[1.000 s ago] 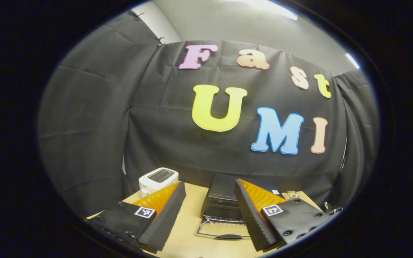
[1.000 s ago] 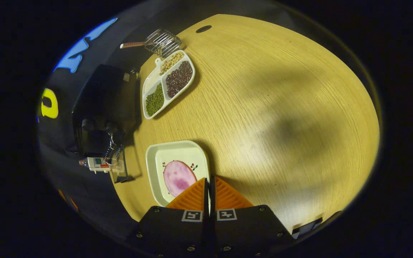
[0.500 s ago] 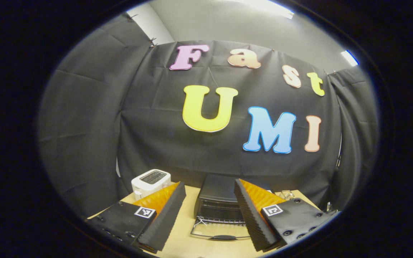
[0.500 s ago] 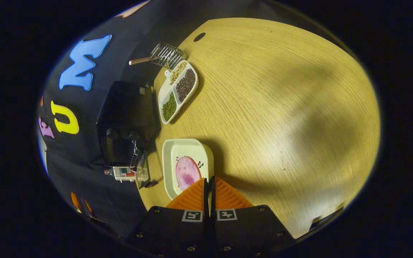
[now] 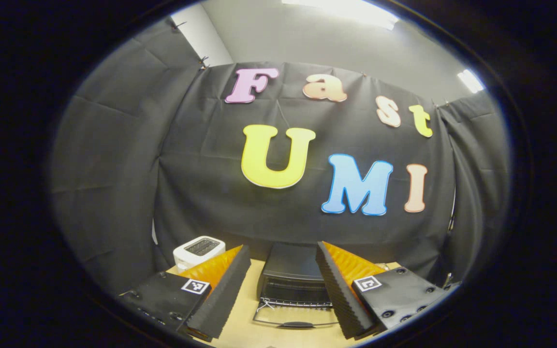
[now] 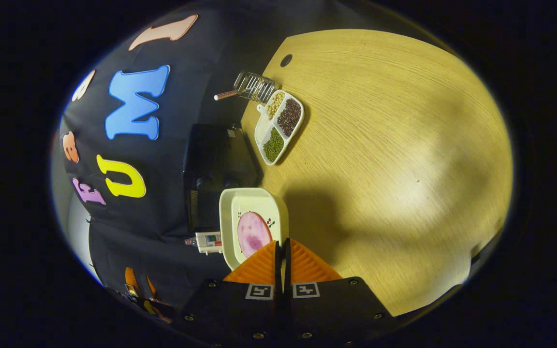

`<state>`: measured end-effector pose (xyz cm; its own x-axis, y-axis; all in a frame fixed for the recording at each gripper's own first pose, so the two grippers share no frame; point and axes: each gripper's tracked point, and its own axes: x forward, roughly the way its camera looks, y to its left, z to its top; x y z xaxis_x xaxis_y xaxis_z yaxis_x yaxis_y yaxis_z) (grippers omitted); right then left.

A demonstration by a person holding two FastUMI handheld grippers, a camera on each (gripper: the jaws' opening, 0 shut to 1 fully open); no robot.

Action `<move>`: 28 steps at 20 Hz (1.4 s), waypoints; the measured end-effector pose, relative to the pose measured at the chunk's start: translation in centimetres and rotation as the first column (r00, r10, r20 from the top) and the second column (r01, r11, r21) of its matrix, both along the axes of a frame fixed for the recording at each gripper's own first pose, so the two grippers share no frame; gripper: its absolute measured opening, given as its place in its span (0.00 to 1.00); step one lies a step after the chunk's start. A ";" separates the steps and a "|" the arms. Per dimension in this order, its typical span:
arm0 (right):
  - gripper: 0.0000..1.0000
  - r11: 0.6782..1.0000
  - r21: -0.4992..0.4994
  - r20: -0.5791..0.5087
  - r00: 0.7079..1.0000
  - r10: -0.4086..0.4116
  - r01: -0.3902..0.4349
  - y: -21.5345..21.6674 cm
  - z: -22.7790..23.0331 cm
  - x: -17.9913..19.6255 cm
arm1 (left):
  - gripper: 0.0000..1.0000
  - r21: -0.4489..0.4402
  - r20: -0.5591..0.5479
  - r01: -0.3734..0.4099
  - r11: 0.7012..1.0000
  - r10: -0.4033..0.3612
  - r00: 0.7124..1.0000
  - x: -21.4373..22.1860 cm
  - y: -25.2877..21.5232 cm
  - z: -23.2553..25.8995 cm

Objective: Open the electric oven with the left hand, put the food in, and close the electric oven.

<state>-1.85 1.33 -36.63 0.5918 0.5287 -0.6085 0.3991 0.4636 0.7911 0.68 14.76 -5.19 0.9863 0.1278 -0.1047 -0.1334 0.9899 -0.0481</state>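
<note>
right tongs (image 6: 282, 249) pinch the square glazed plate (image 6: 232, 208); left tongs (image 5: 279, 270) gape before boxy oven (image 5: 294, 275).

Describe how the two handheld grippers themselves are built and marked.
The left gripper has two long wedge-shaped fingers with ribbed inner faces, each on a black block with screws and a square black-and-white tag. The right gripper is built alike, with ridged wedge fingers and a tag on each block.

One oven (image 5: 294, 273); one toaster (image 5: 198, 249); two dishes (image 6: 253, 224) (image 6: 279, 126); one rack (image 6: 254, 86)

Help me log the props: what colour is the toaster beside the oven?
White, with a dark slotted top; the toaster shows best in the left gripper view.
</note>
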 end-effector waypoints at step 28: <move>0.00 0.954 0.000 -0.019 0.954 -0.299 0.299 20.0 1.4 8.3 | 0.97 0.023 0.114 0.064 0.998 -0.066 0.991 -2.5 11.8 5.4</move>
